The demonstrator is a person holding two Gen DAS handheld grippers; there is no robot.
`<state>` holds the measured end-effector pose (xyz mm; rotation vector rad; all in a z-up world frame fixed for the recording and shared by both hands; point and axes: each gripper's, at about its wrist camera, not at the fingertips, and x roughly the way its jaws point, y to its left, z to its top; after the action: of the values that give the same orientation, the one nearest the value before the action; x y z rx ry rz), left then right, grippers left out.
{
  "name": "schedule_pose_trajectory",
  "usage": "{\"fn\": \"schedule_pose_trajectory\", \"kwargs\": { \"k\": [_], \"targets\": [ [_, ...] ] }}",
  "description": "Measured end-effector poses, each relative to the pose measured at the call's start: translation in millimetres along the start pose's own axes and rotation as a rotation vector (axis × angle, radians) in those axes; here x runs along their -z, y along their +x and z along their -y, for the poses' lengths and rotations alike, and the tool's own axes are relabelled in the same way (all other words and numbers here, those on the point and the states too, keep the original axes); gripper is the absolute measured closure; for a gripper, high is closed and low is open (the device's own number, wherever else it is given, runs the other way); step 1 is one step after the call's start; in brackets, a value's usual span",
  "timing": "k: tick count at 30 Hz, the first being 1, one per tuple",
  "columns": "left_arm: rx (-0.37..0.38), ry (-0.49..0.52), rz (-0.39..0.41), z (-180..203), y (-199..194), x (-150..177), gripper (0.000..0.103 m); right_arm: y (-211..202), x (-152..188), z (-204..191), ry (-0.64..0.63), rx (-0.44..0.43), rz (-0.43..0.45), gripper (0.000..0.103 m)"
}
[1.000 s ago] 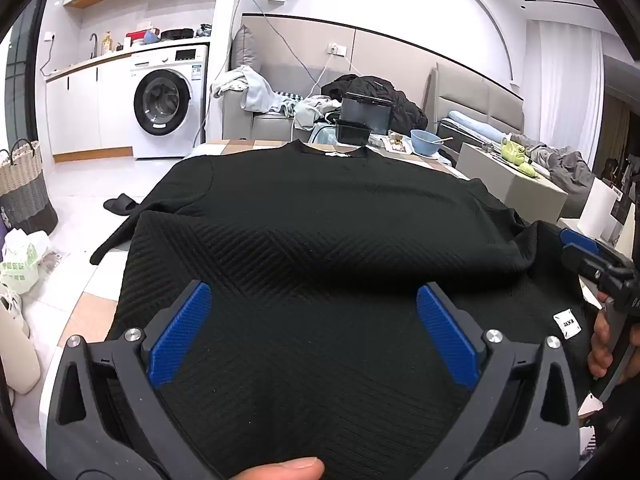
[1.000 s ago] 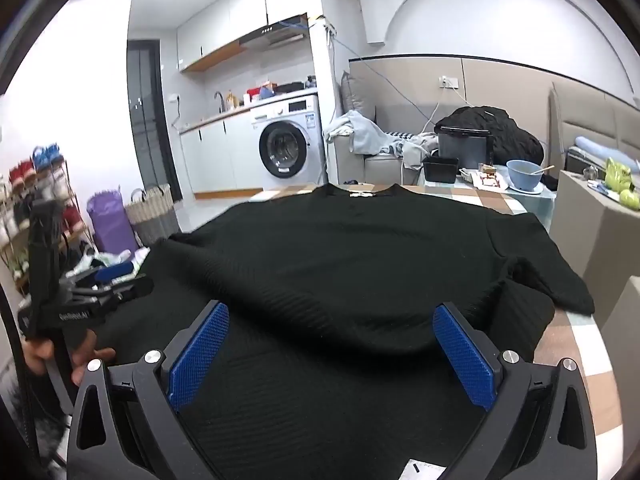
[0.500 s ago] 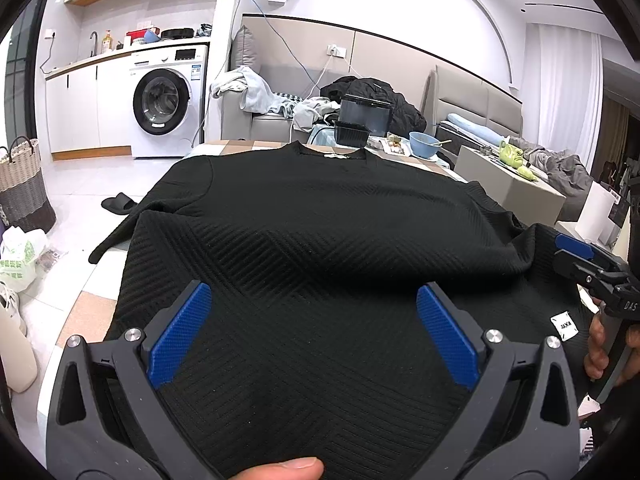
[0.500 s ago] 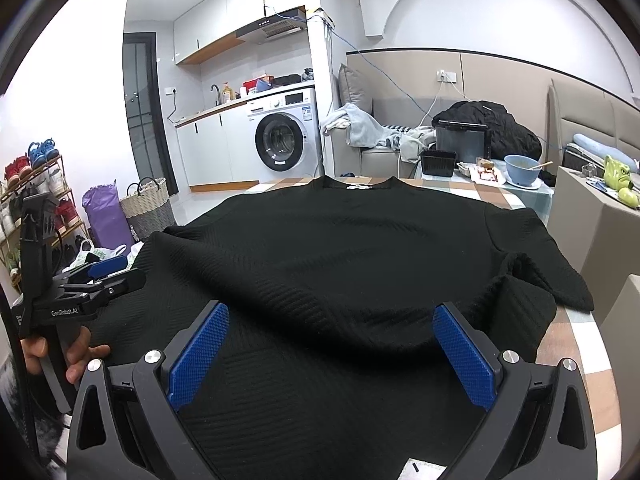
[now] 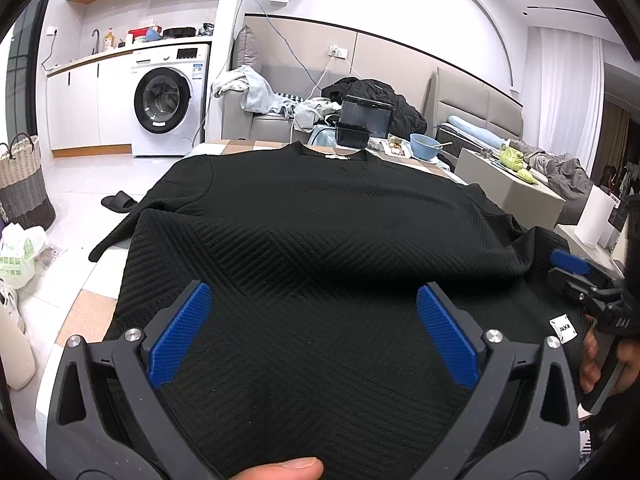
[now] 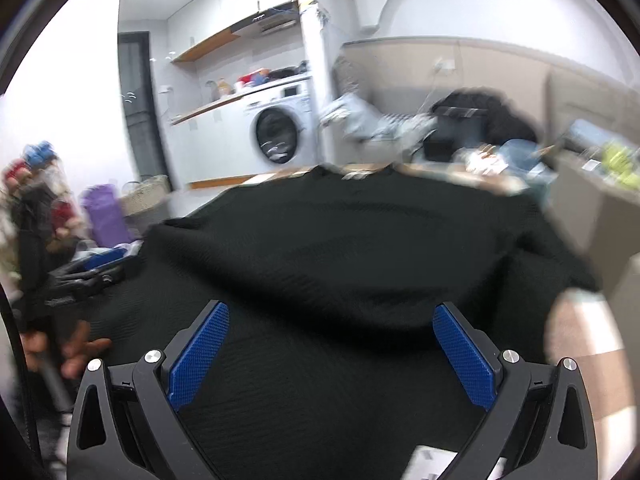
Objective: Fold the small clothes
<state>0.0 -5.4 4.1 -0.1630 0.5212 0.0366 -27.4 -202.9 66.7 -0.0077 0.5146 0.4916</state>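
Motion blur smears the right wrist view; sweater (image 6: pixel 340 248) texture unreadable.

We see a black sweater (image 5: pixel 320 240) with a ribbed chevron weave and a white label (image 5: pixel 564 329). Our gripper pads (image 5: pixel 180 340) are blue with a fine grid texture; behind sit a white washing machine (image 5: pixel 168 100) and a pale blue bowl (image 5: pixel 426 146)

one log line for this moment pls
stage: pre-grasp | left gripper: open over shirt | right gripper: open over shirt, view blurred | shirt: spread on table
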Motion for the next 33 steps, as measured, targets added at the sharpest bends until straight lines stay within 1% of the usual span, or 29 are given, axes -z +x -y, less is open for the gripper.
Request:
{"fn": "schedule_pose_trajectory", "kwargs": {
  "k": [1,2,3,5,7,12,24,33],
  "targets": [
    [-0.002,0.000,0.001,1,0,-1,0.001,-8,1,-4,-0.021,-0.007,0.042,0.000],
    [-0.004,-0.001,0.000,2,0,-1,0.001,-10,2,-7,-0.040,-0.022,0.051,0.000],
    [0.001,-0.003,-0.002,2,0,-2,0.001,-7,2,-9,-0.056,-0.029,0.036,0.000],
    [0.004,-0.004,0.002,2,-1,-4,0.001,1,1,-12,-0.068,-0.011,-0.009,0.000],
    [0.007,-0.007,0.002,3,-1,-4,0.001,4,1,-11,-0.061,-0.022,-0.025,0.000],
    [0.004,-0.003,0.006,8,0,-5,0.001,6,-1,-2,-0.024,-0.027,-0.017,0.000],
    [0.007,-0.005,0.013,4,0,-2,0.001,4,3,-6,-0.037,-0.014,-0.013,0.000],
    [0.004,-0.001,0.020,9,-3,-2,0.001,5,1,-8,-0.039,0.001,-0.029,0.000]
  ]
}}
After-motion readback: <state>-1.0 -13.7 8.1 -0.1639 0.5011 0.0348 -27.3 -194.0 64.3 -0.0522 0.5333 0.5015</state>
